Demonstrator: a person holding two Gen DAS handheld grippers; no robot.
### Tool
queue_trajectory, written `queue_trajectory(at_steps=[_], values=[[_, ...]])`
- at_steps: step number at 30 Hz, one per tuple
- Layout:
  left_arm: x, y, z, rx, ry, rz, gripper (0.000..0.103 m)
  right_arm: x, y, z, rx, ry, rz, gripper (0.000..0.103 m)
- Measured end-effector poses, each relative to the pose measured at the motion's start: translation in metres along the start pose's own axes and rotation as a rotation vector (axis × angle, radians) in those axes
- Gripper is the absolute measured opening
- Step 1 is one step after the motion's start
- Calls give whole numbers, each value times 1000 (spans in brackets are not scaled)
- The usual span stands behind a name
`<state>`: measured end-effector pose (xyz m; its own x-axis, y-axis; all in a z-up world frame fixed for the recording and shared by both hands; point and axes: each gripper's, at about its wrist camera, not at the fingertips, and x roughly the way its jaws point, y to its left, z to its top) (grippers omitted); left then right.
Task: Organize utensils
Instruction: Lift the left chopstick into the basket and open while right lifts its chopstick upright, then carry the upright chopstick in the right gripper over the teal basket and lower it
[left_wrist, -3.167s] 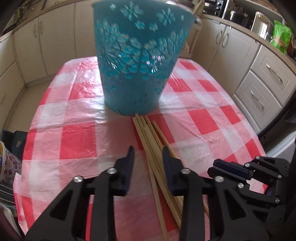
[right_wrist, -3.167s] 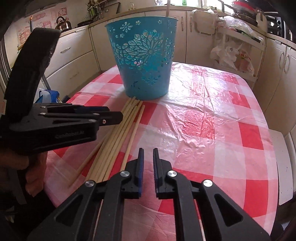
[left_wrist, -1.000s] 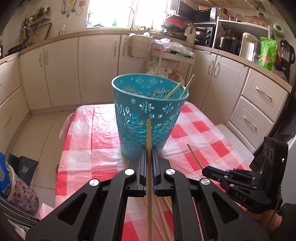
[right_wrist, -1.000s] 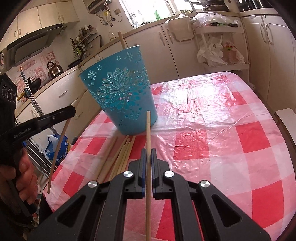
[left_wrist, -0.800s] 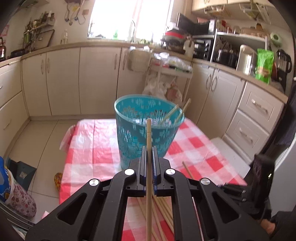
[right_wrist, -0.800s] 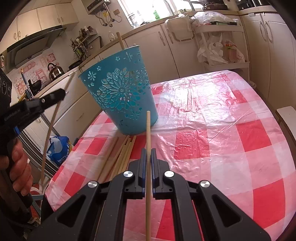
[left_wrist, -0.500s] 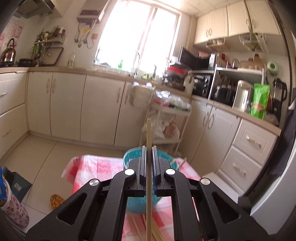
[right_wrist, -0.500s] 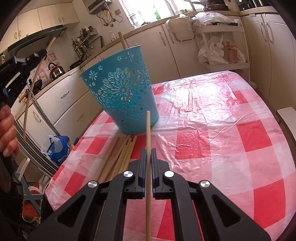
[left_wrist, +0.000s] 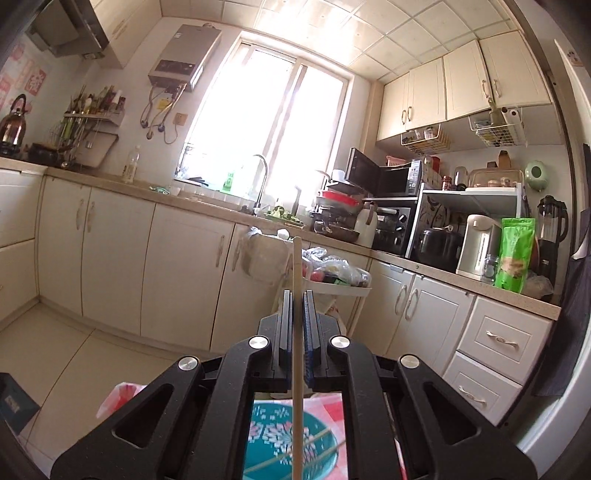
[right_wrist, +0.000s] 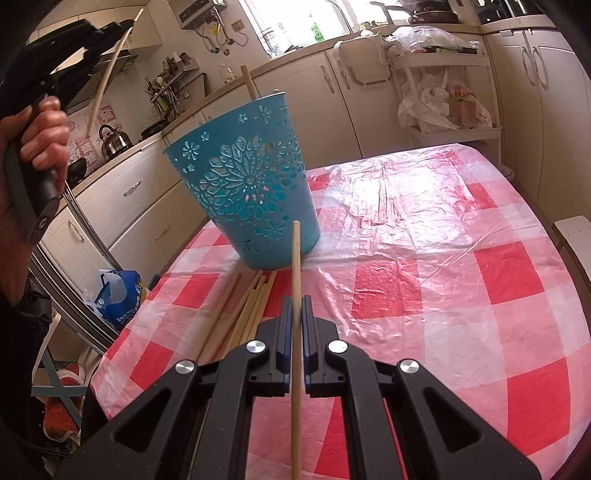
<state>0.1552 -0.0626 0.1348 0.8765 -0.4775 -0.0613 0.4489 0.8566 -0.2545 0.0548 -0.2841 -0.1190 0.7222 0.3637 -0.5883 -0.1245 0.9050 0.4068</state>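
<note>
On the checked table (right_wrist: 424, 258), sticks stand in the bin (right_wrist: 251, 192), several lie beside it (right_wrist: 240, 314); my left claw (left_wrist: 295, 314) and right claw (right_wrist: 294, 314) each clamp one.

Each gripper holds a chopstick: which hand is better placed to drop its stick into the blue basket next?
Left. The left gripper is raised above the blue basket, whose open mouth shows below its chopstick. The right gripper sits low, short of the basket.

Left gripper (left_wrist: 295, 310) is held high and level, jaws clamped tight, the person's left hand (right_wrist: 42, 138) wrapped round its grip. Right gripper (right_wrist: 294, 314) tilts downward, low and near, jaws pinched together.
</note>
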Motion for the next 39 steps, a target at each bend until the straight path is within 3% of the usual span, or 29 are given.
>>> queue_trajectory(at_steps=[4, 12, 26, 28, 31, 35, 39], values=[[38, -3, -7, 20, -4, 38, 5, 0, 0, 0, 0, 0, 1, 6], [88, 3, -36, 63, 79, 113, 5, 0, 0, 0, 0, -3, 1, 6], [66, 18, -87, 116, 231, 130, 6, -2, 0, 1, 1, -20, 0, 6], [60, 22, -89, 110, 236, 135, 11, -4, 0, 0, 1, -24, 1, 6], [40, 32, -92, 66, 208, 171, 36, -8, -1, 0, 4, -44, 8, 6], [10, 50, -100, -8, 162, 231, 49, -18, -5, 0, 20, -102, 29, 6], [-5, 74, -128, -93, 218, 257, 52, -27, -6, 0, 33, -156, 43, 6]])
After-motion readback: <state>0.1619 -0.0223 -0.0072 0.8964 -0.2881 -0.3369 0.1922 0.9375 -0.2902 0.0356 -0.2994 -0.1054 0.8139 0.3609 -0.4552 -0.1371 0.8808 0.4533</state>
